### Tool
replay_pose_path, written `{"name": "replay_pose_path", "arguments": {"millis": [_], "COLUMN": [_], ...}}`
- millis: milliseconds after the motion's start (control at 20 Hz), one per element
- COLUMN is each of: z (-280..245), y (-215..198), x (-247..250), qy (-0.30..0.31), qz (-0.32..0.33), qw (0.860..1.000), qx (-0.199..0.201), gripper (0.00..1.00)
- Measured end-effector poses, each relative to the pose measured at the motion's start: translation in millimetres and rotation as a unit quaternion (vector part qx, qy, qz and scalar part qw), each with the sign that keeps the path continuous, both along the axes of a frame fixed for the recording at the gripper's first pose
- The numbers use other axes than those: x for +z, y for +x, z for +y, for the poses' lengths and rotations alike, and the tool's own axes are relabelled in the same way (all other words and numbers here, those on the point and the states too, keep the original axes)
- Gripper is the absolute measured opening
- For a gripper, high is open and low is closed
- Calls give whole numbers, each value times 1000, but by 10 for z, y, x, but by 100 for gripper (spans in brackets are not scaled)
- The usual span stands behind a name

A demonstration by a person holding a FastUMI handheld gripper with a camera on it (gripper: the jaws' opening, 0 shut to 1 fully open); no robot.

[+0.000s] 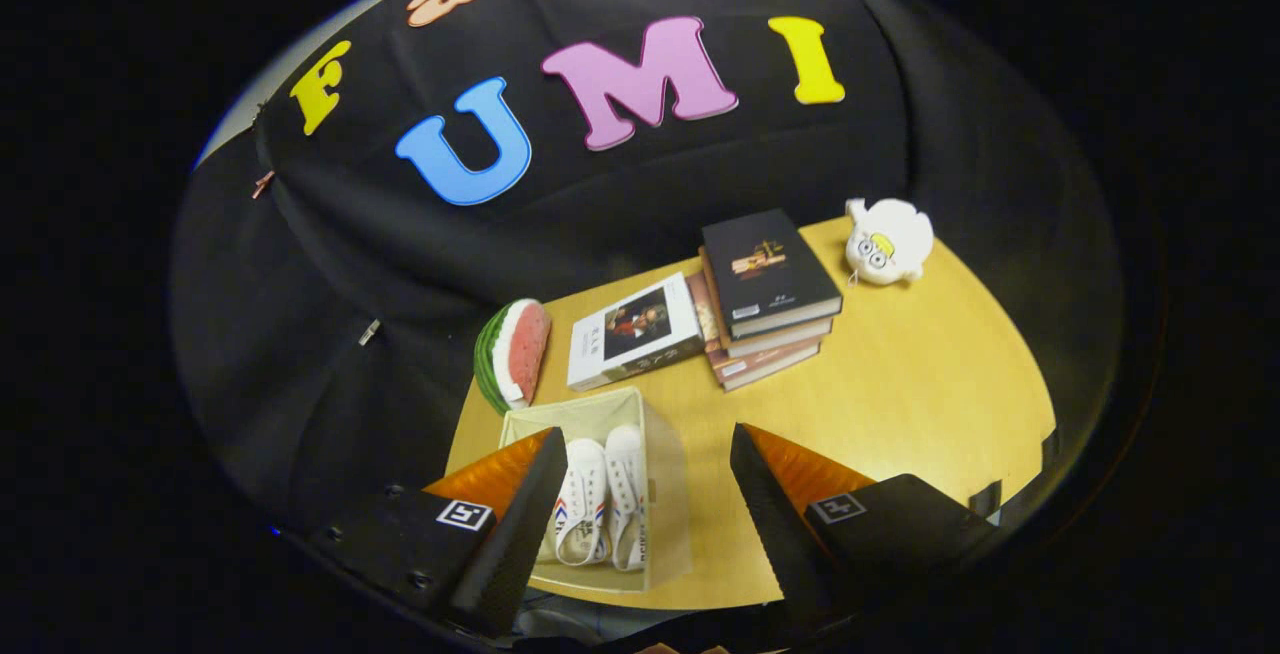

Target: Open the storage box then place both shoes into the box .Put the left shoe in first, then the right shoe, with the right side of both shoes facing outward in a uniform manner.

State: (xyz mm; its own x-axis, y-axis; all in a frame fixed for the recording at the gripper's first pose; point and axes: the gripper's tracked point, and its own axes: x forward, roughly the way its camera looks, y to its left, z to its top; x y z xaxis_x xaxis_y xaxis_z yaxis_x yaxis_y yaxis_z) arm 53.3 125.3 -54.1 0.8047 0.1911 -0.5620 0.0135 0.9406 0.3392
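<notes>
The tongs (640,504) hang released (fingers wide apart) above the counter (900,384). Between the fingers sits the box (665,494), both shoes (600,504) side by side inside it. Books (770,304) lie beyond.

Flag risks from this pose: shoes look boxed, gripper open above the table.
1. The gripper is open with its left finger overlapping the box edge; pulling back carelessly could snag the thin wall and drag it.
2. The box sits near the table front edge, so a nudge might tip it off.
3. Both shoes lie laces up, side by side; the required side-facing orientation looks doubtful.
</notes>
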Motion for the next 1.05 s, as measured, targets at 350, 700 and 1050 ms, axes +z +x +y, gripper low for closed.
{"name": "replay_pose_path", "arguments": {"millis": [350, 700, 1050], "z": [-688, -1208, -1286], "y": [-12, -224, -415], "x": [854, 1334, 1397], "qy": [-72, -124, -109], "qz": [-161, -290, -343], "qw": [984, 949, 933], "qx": [-17, -16, 12], "gripper": [99, 99, 98]}}
